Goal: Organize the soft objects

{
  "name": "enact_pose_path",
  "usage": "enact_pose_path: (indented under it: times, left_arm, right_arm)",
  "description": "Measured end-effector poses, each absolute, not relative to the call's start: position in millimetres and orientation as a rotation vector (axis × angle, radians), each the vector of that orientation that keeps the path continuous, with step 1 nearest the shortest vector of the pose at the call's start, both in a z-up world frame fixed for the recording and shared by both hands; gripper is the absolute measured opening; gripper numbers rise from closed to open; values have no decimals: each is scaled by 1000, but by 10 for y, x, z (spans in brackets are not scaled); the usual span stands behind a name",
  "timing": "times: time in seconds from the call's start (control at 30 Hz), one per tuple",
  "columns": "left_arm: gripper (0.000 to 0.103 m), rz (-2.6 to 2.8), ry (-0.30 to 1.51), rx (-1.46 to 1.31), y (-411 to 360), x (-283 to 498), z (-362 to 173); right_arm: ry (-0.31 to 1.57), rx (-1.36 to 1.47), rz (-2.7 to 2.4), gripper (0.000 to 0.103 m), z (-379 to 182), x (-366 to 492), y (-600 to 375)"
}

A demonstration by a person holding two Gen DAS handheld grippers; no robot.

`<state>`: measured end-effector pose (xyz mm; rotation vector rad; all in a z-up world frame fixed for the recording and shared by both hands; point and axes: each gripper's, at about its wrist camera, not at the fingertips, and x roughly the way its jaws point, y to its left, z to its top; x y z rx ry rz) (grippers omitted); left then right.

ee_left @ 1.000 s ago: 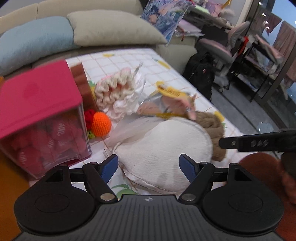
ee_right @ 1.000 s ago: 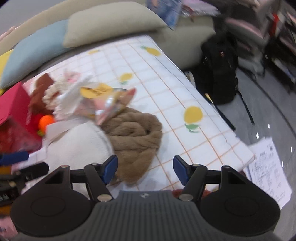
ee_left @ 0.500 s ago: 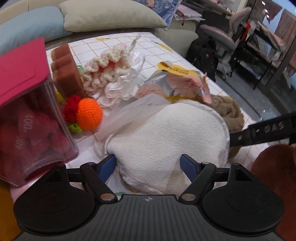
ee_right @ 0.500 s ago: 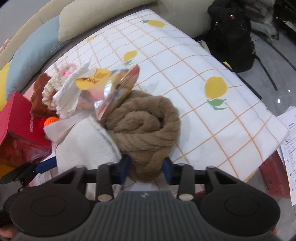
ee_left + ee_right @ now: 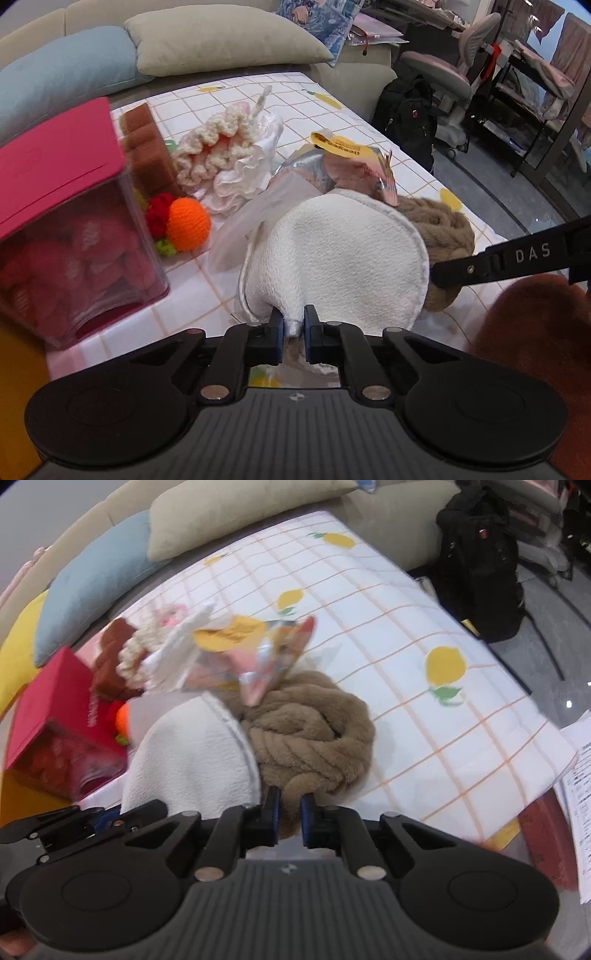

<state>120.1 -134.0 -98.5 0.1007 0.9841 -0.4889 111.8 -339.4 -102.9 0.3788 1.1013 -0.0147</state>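
Soft white pad point(image 5: 343, 254) and brown plush coil point(image 5: 314, 734) lie touching on the lemon-print cloth point(image 5: 424, 602), left gripper point(image 5: 293, 326) pinching the pad's edge, right gripper point(image 5: 289, 812) just clamped on the coil; lifting either could drag the foil packet point(image 5: 354, 170).

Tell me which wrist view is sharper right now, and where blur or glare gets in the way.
Left wrist view: sharp on the white pad and orange ball, with strong fisheye bending at the edges and reflections on the red box. Right wrist view: motion-smeared, worst on the snack bag; the brown scarf near the fingers is readable.
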Motion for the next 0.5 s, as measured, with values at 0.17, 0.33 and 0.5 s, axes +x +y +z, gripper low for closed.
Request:
enact_pose_path:
  times: [0.17,0.33,0.5]
  left_arm:
    - [11,-424,1049,176,-1145,1004,-894]
    - [12,-364,1105,223,-985,839,-905]
    - [63,-409,1088,205,-917,796,-845]
  right_arm:
    - [1150,340,82,7,-954,913,-3150]
    - [1196,217,147,9,-942,845,-2884]
    - [1170,155,155,35,-835,728,-2906]
